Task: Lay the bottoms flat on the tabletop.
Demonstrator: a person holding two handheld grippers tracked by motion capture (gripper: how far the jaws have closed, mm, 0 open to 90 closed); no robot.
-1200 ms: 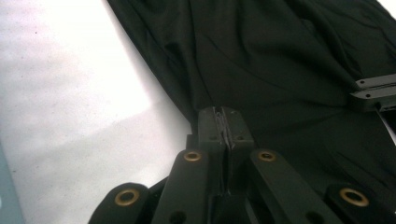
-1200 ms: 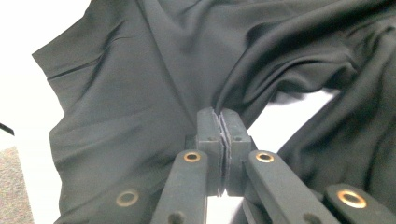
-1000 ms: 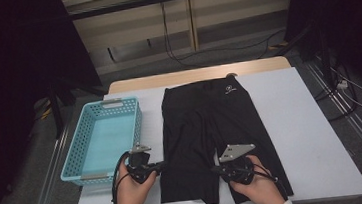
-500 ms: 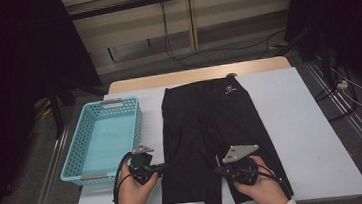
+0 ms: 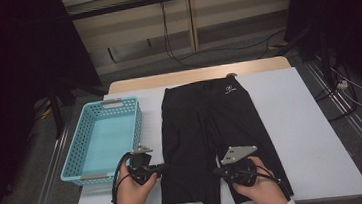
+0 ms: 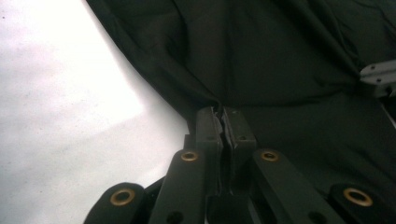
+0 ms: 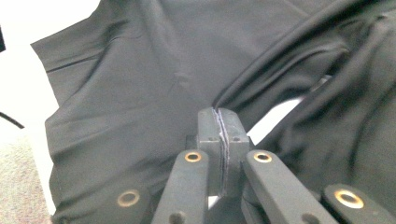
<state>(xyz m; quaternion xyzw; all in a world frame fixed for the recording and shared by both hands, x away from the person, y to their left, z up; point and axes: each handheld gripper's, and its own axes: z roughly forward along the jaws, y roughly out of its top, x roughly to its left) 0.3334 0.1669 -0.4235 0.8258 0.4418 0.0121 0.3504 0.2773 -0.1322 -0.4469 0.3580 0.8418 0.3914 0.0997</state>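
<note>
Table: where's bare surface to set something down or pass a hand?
The widest free patch of the table lies between the black shorts and its right edge. A narrow strip runs between the shorts and the blue basket. The near edge is crowded: the left gripper and right gripper both pinch the shorts there.

Shorts [image 5: 207, 134] lie mid-table [image 5: 318, 139]; basket [image 5: 103, 139] just left of them.

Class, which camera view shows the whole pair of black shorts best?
The high view: the shorts lie flat on the table, waistband to hems. The left gripper view gives a pinched edge, the right gripper view creased cloth.
</note>
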